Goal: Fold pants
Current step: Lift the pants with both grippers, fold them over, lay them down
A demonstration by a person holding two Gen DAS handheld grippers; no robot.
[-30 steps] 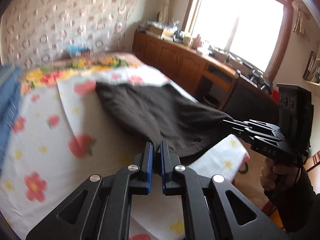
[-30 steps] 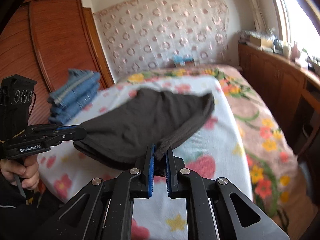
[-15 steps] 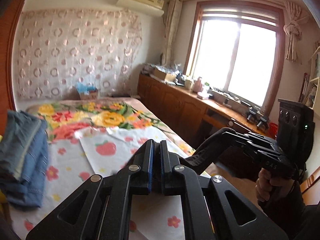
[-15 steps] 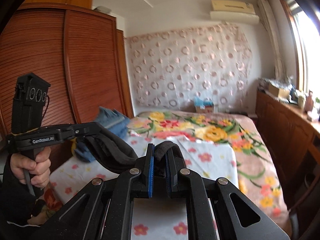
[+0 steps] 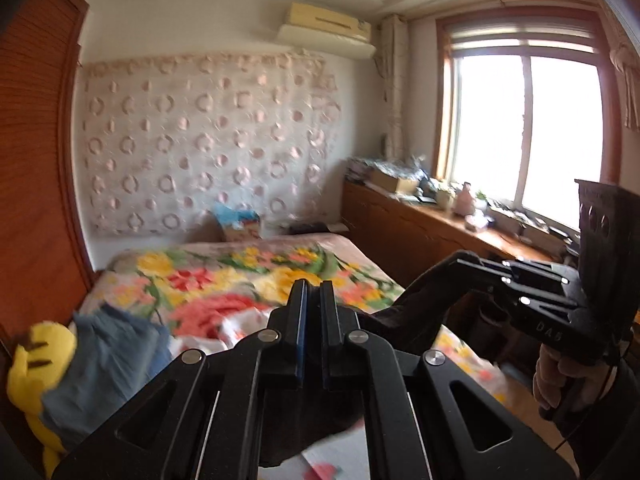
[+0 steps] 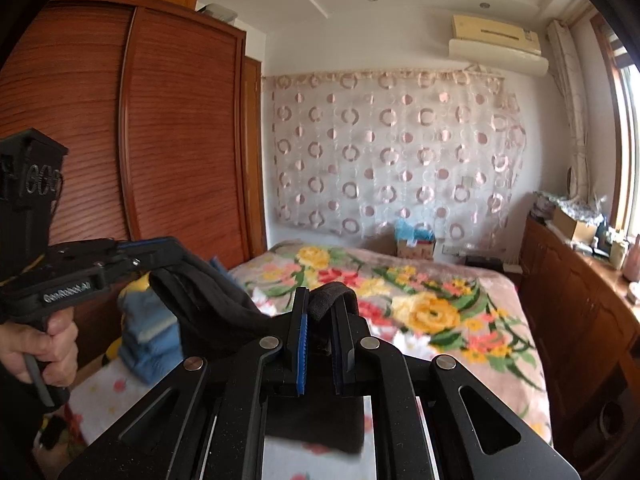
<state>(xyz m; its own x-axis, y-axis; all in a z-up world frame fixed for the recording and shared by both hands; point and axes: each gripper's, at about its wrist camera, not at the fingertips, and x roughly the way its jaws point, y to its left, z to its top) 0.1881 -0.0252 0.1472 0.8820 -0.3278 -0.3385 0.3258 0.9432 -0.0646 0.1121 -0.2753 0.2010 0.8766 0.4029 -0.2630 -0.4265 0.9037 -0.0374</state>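
Pants (image 6: pixel 224 312), dark and limp, hung stretched between my two grippers above the near end of the bed (image 6: pixel 480 320). My right gripper (image 6: pixel 320 320) was clamped on a thick band of the cloth that looped up over its fingertips; my left gripper (image 5: pixel 312 312) was pinched nearly closed on the other end, the fabric sagging out of sight under its fingers. In the left view the right gripper (image 5: pixel 464 260) stood off to the side, the cloth trailing down from its tip, my right hand (image 5: pixel 560 376) wrapped around its handle. In the right view the left gripper (image 6: pixel 176 248) showed the same way, my left hand (image 6: pixel 40 344) on its grip.

A floral blanket (image 5: pixel 248 276) covered the far part of the bed, a white flowered sheet (image 6: pixel 104 388) the near part. Blue jeans (image 5: pixel 104 360) lay stacked at the bed's edge beside a yellow plush toy (image 5: pixel 36 360), just under the hanging cloth. A red-brown wardrobe (image 6: pixel 172 128) stood along that side. A circle-print curtain (image 6: pixel 400 152) hung behind the bed, an air conditioner (image 6: pixel 496 48) above it. A low cabinet (image 5: pixel 400 224) cluttered with boxes ran under the bright window (image 5: pixel 528 140).
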